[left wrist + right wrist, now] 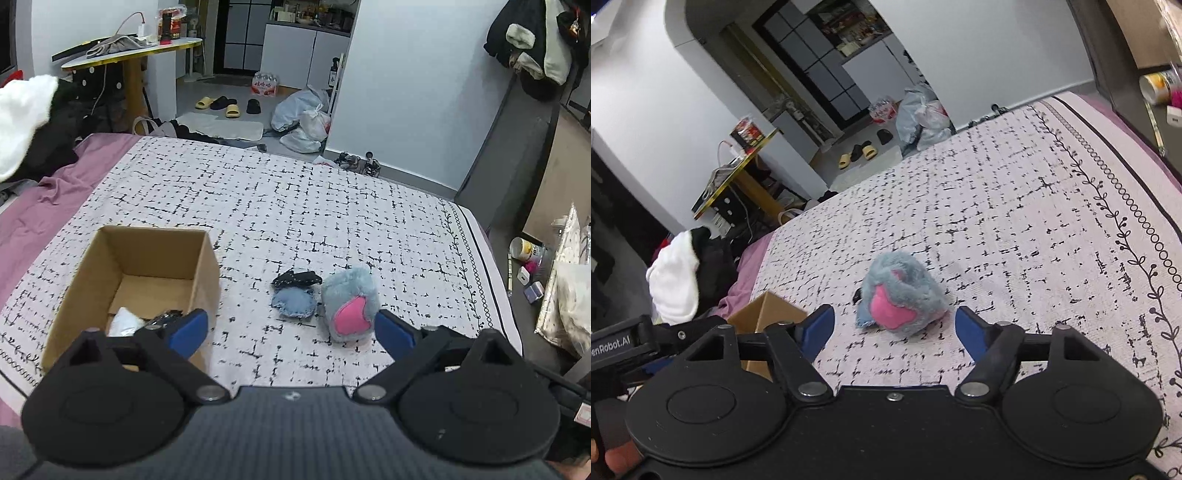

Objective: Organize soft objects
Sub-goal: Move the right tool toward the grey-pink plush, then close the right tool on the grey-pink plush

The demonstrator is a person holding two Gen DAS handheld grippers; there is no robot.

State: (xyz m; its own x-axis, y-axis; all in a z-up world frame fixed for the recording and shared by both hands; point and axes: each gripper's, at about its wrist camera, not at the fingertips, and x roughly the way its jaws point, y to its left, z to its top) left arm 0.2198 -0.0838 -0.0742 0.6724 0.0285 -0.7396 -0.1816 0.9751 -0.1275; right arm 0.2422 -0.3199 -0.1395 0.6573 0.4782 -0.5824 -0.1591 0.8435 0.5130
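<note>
Plush straight ahead of our right gripper, box off to the left

We hold both tongs spread wide and empty: the right gripper (894, 328) faces the blue-and-pink plush (899, 295) dead ahead on the bedspread (1015, 221), nearer than our left gripper (291, 332), which sees it to its right, beside the denim piece (293, 302); the cardboard box (92, 258) lies left.

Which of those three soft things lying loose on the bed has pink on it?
The fluffy grey-blue plush, rightmost of the three. It has a pink patch; the denim piece beside it is plain blue, and the dark piece behind is black.
</note>
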